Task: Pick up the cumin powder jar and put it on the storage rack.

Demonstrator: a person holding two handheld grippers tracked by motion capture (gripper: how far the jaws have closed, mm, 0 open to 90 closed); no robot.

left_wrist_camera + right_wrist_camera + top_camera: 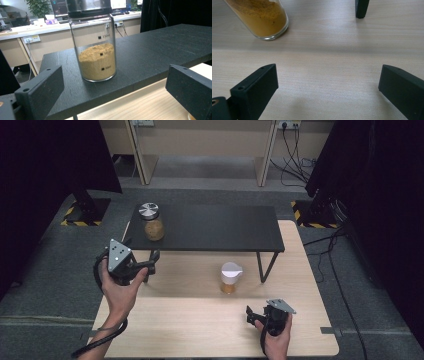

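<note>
A glass jar (154,224) with a metal lid, about a third full of tan powder, stands on the left end of a black shelf (215,227). In the left gripper view the jar (96,57) is just ahead of the jaws, near the shelf's (155,50) front edge. My left gripper (151,262) (115,90) is open in front of the shelf, nothing between its jaws. A small glass beaker (230,277) (262,17) of orange-brown powder, white on top, stands on the wooden table under the shelf's front edge. My right gripper (251,315) (328,90) hangs open near the table's front, short of the beaker.
The wooden table (200,320) carries the shelf on thin black legs (262,267) (362,7). Black stands with yellow-striped bases (82,212) flank the table on the grey floor. Cables (325,250) trail on the right. A desk with outlets and a plant lies beyond.
</note>
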